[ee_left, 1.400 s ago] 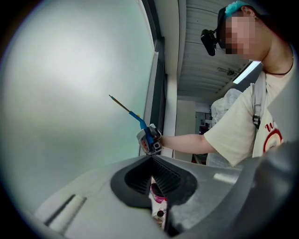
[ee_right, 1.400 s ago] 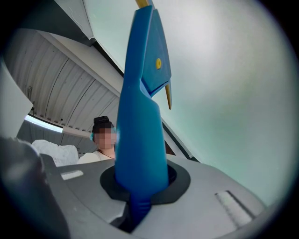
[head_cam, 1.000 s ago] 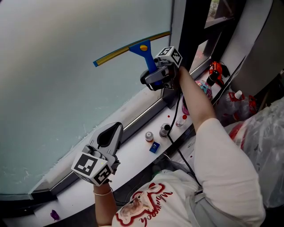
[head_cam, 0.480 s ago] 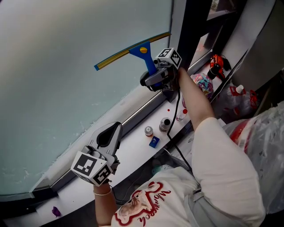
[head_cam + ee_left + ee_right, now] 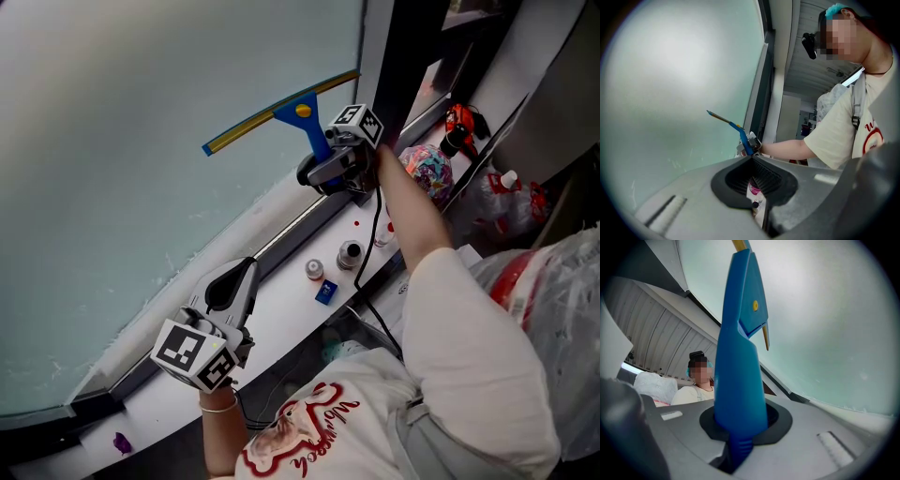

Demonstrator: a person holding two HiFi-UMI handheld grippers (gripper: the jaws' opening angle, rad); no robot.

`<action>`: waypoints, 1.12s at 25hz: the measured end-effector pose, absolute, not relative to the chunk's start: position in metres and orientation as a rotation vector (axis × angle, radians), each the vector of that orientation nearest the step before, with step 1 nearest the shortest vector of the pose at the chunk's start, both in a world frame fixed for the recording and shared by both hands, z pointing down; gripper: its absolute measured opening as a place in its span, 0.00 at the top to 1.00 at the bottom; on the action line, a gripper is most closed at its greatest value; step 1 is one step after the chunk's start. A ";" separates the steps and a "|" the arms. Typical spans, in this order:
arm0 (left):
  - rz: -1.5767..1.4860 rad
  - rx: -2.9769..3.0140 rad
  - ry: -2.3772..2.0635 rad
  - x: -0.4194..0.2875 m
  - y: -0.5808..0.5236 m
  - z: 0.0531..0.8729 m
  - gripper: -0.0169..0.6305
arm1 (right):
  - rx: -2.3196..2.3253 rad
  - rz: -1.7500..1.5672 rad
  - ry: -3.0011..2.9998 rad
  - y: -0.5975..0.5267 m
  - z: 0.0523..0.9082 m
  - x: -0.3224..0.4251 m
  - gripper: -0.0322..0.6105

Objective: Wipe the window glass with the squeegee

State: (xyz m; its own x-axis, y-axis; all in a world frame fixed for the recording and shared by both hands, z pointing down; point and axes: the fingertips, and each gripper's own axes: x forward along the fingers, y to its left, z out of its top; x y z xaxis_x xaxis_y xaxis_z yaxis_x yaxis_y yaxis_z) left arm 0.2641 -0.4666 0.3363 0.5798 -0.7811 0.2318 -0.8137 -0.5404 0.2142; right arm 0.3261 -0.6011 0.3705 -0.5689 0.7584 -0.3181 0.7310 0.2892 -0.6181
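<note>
Squeegee (image 5: 298,111) against the window glass (image 5: 141,141), its blade slanting across the pane near the right frame.
The right gripper (image 5: 323,167) pinches its blue handle, jaws just eased slightly wider around it. The left gripper (image 5: 230,281) hangs over the white sill (image 5: 272,330), jaws together, empty.

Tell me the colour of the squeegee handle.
The squeegee handle is blue; the right gripper view shows it best.

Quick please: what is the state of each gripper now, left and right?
Left gripper: jaws closed, empty.
Right gripper: jaws closed on the squeegee handle, holding it, though they have just been opening slightly.
</note>
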 end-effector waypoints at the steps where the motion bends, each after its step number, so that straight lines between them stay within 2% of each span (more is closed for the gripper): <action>1: 0.156 2.513 -1.307 0.264 -0.467 0.337 0.97 | -1.438 1.168 -2.490 -0.601 0.374 0.326 0.84; 28: 0.176 2.455 -1.289 0.266 -0.468 0.358 0.97 | -1.318 1.362 -2.414 -0.601 0.457 0.332 0.83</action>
